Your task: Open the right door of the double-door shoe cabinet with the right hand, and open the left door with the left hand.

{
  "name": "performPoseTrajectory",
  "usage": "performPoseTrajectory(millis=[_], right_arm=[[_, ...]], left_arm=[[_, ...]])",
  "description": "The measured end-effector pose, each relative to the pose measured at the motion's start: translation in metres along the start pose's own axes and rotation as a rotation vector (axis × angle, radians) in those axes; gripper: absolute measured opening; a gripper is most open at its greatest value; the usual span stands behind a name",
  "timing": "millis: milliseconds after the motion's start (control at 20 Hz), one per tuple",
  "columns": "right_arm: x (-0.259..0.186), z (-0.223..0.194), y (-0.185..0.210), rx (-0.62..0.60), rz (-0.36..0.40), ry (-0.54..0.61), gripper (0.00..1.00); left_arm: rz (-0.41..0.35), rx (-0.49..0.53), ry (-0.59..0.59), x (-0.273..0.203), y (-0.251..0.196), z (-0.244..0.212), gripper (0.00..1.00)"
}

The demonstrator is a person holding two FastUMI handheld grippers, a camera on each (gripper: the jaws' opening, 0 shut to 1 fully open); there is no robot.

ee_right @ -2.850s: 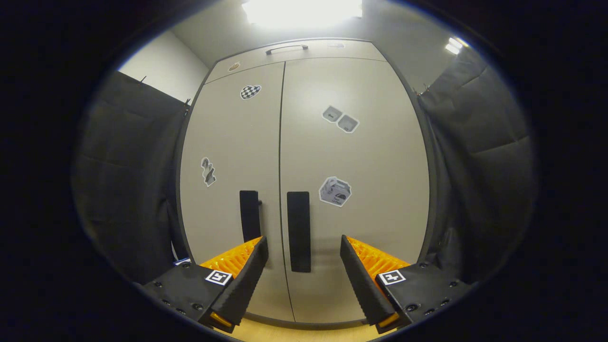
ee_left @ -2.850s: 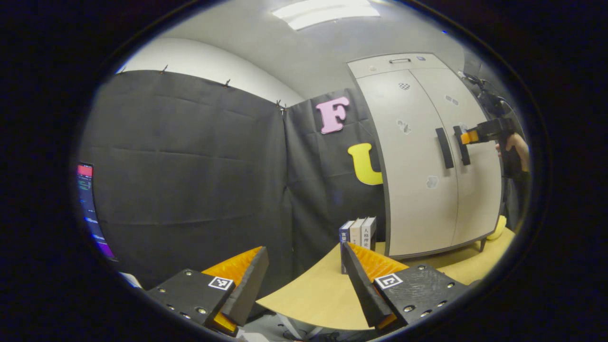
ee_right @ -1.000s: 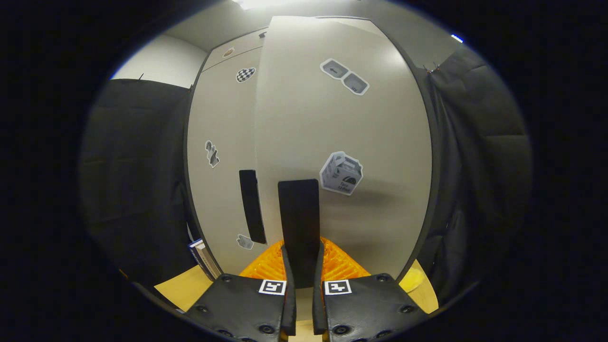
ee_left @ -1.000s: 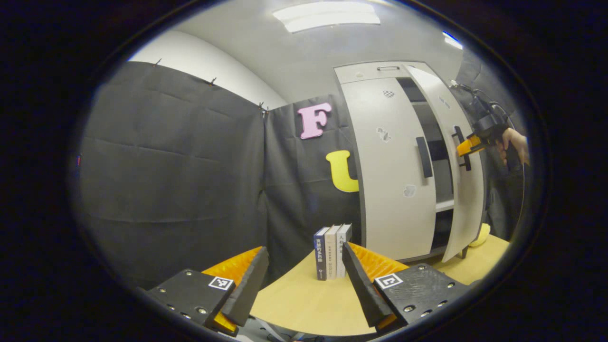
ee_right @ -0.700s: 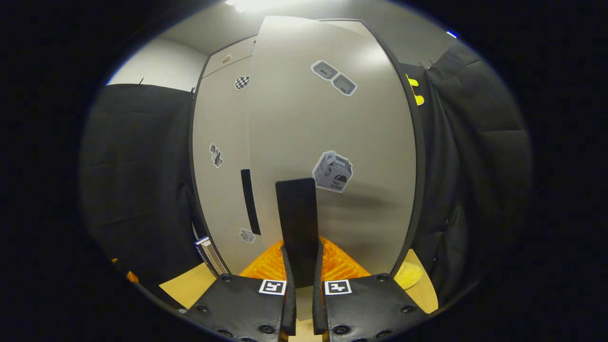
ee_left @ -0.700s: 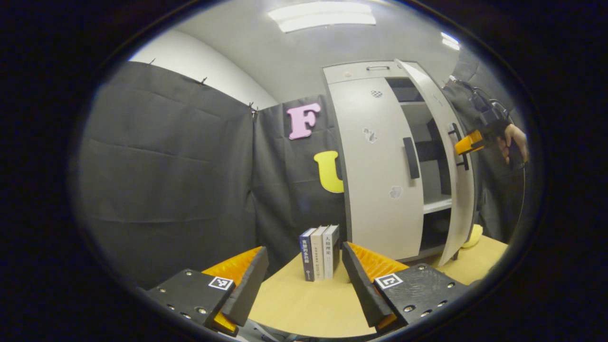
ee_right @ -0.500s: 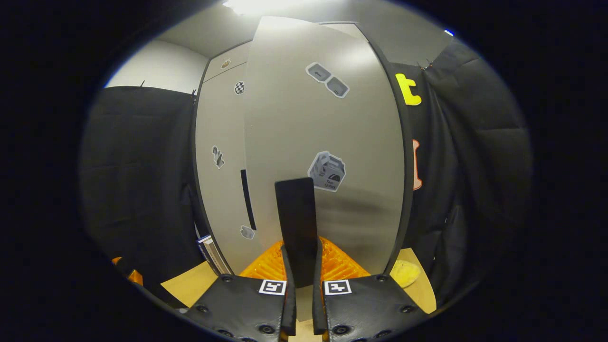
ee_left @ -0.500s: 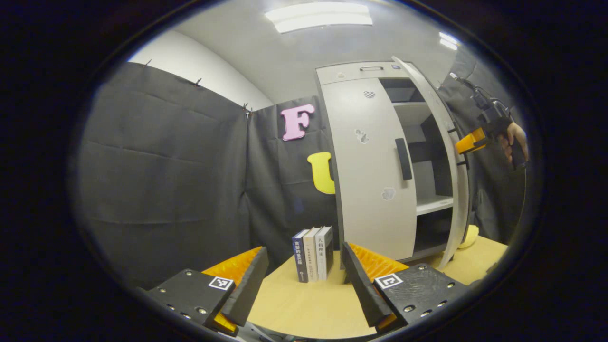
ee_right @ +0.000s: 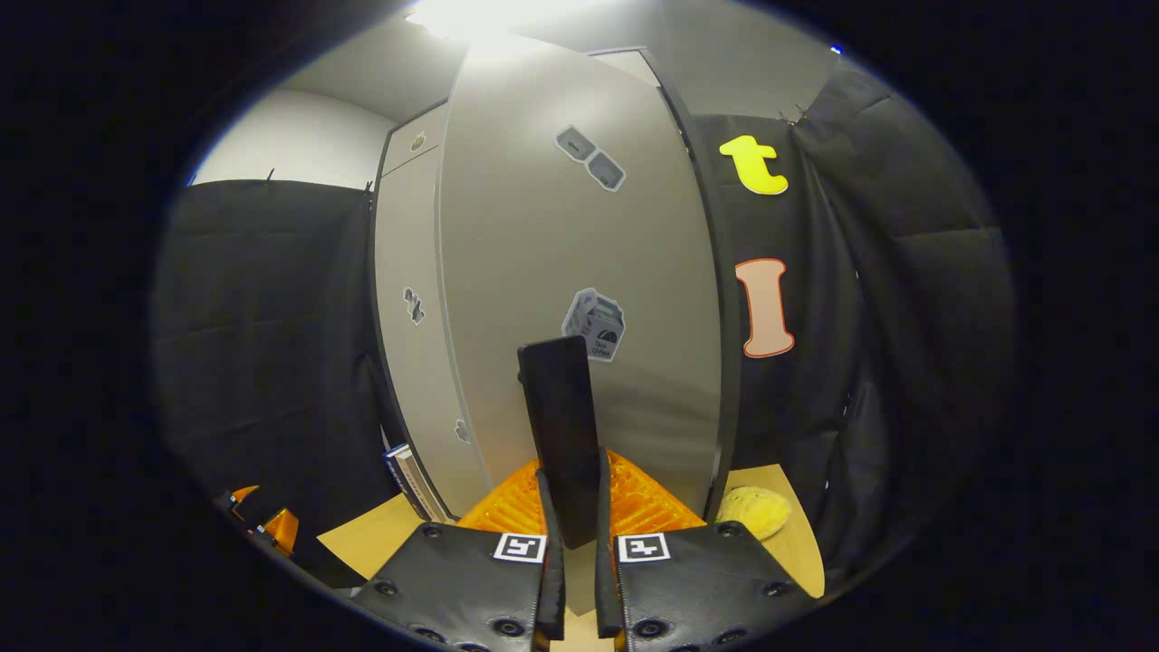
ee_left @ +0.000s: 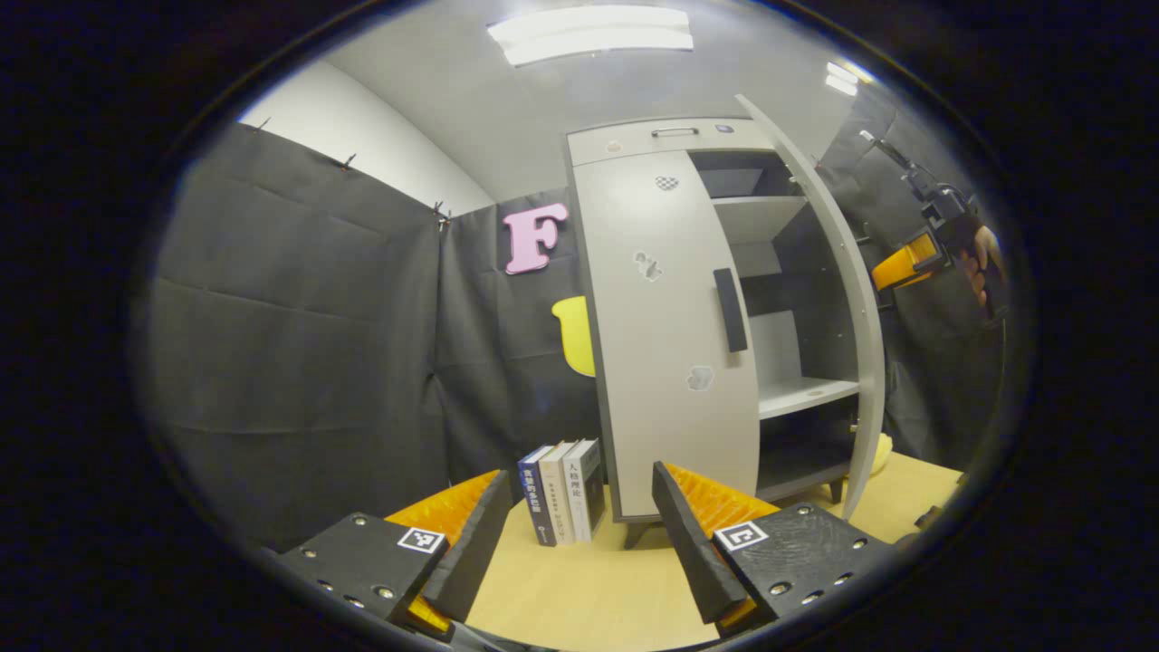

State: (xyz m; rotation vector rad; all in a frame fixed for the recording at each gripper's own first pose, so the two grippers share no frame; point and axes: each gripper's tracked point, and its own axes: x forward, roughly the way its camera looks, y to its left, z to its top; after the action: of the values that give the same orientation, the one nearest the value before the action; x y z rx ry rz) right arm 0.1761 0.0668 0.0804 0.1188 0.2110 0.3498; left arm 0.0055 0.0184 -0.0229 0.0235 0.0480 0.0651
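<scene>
In the right gripper view, my right gripper [ee_right: 572,516] was pinching the black handle [ee_right: 561,430] of the right door [ee_right: 579,263] at lower centre, both fingers pressed on the bar. In the left gripper view the same door [ee_left: 838,299] stood well open at right of frame, edge-on, with shelves [ee_left: 801,391] exposed behind it.

Judgement: to finish this step well, the pull should follow the hinge arc and the wrist turn with the handle; a straight pull would risk twisting the bar out of the pinch.

My left gripper [ee_left: 575,534] was spread and empty at bottom centre, over the wooden table [ee_left: 589,589]. The left door [ee_left: 670,335] was closed, its handle [ee_left: 730,310] right of centre.

Clearances: books [ee_left: 561,489] stood just beside the cabinet's left side, possibly within the left door's sweep. A yellow object [ee_right: 753,512] lay near the right door's bottom corner. Black cloth lay close behind the open door.
</scene>
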Motion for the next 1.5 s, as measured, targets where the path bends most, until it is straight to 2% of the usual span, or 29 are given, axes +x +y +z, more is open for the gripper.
performPoseTrajectory(millis=[400, 450, 700, 750, 1100, 1150, 1200, 1300, 1500], right_arm=[[-0.009, 0.0, -0.015, 0.005, -0.004, -0.002, 0.12], [-0.01, 0.0, -0.017, 0.006, -0.007, -0.005, 0.14], [-0.01, 0.002, -0.028, -0.032, -0.026, -0.026, 0.12], [-0.012, 0.003, -0.033, -0.04, -0.034, -0.03, 0.14], [-0.019, 0.002, -0.071, -0.032, -0.131, -0.03, 0.13], [-0.018, 0.001, -0.071, -0.014, -0.12, -0.035, 0.13], [-0.021, 0.003, -0.065, 0.025, -0.088, -0.034, 0.0], [-0.018, -0.001, -0.058, 0.028, -0.074, -0.04, 0.1], [-0.025, -0.005, -0.059, 0.015, -0.036, -0.033, 0.1]], left_arm=[[-0.069, -0.002, -0.001, 0.009, -0.05, 0.005, 0.92], [-0.078, -0.007, -0.003, 0.009, -0.057, 0.007, 0.92], [-0.123, -0.003, -0.004, 0.004, -0.094, 0.012, 0.92], [-0.128, 0.004, -0.003, 0.003, -0.099, 0.012, 0.92], [-0.083, 0.02, 0.0, -0.01, -0.102, 0.016, 0.92], [-0.076, 0.02, 0.001, -0.012, -0.103, 0.018, 0.92], [-0.071, 0.02, 0.0, -0.013, -0.104, 0.02, 0.92], [-0.063, 0.023, 0.004, -0.013, -0.112, 0.025, 0.92], [-0.086, 0.008, -0.001, -0.007, -0.135, 0.045, 0.92]])
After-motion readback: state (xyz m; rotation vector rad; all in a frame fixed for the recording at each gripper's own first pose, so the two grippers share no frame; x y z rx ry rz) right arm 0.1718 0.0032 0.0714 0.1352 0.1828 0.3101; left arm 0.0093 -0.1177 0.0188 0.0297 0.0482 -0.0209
